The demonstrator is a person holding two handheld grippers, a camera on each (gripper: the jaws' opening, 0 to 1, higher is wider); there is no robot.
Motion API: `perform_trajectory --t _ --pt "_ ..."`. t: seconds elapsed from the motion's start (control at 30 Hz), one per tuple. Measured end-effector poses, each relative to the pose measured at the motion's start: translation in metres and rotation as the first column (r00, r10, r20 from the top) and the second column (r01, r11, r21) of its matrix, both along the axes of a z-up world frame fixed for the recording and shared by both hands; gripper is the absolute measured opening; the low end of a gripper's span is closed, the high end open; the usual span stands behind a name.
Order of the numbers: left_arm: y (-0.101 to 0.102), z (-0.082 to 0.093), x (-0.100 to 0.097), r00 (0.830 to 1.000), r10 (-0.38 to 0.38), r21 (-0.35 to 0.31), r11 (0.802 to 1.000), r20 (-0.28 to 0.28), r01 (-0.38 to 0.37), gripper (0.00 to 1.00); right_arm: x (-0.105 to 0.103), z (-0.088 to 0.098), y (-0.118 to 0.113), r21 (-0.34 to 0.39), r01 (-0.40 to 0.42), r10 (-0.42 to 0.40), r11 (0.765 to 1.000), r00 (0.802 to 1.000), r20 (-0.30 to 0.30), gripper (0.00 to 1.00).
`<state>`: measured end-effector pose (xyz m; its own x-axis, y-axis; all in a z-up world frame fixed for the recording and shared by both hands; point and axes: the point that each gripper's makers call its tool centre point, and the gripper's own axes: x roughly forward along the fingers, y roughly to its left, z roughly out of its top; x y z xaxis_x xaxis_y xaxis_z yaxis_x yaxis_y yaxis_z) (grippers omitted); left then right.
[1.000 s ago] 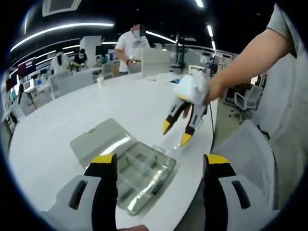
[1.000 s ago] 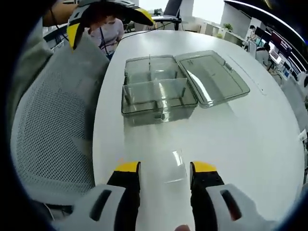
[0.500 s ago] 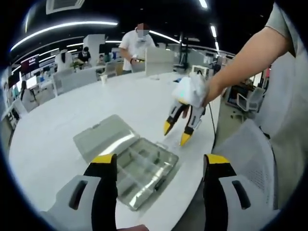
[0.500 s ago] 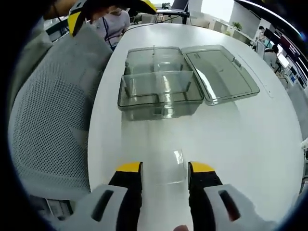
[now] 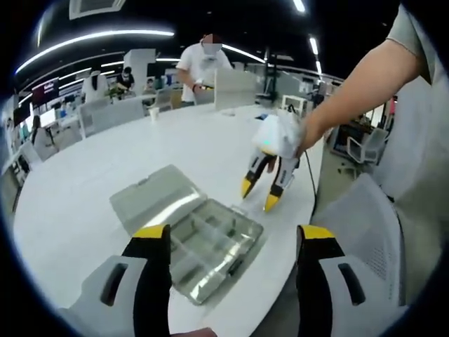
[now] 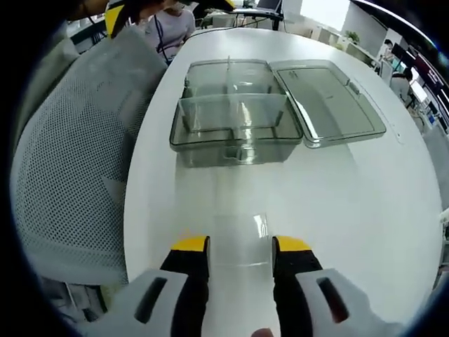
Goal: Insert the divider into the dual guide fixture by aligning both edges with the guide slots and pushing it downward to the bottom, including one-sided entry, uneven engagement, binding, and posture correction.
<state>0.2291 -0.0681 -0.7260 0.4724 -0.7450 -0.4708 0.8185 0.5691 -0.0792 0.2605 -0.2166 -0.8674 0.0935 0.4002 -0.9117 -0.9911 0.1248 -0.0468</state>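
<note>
- The worktop (image 6: 351, 203) is showing plain glossy white across the centre of the right gripper view.
- The fixture box (image 6: 235, 123) is appearing clear with a smoky grey-green tint, upper centre.
- The divider (image 6: 238, 242) is looking transparent and colourless, catching a white glint.
- The right tool (image 6: 240, 246) is showing yellow tips over black jaws and a white body.
- The chair (image 6: 70, 168) at left is wearing a light grey mesh pattern.
- The left tool (image 5: 233, 235) is showing the same yellow, black and white.
</note>
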Motion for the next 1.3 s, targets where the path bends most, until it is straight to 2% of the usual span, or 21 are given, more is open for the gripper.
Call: perform_trajectory --t 0.17,0.67,1.3 --pt "0.0008 -0.0002 0.0002 1.0 0.004 0.0 1.0 -0.001 -0.004 0.72 0.0006 -0.0032 -0.0032 -0.016 -0.004 0.004 1.0 1.0 0.0 0.3" --pt "0.0051 -0.0003 0.0012 1.0 0.013 0.001 1.0 -0.003 -0.013 0.72 0.0 -0.0029 -0.0018 0.0 0.006 -0.006 1.0 1.0 -0.028 0.29" --pt "0.0028 0.0003 0.0011 1.0 0.012 0.0 1.0 -0.002 -0.012 0.71 -0.0036 -0.0015 -0.0036 0.009 0.015 -0.015 1.0 0.999 -0.035 0.28"
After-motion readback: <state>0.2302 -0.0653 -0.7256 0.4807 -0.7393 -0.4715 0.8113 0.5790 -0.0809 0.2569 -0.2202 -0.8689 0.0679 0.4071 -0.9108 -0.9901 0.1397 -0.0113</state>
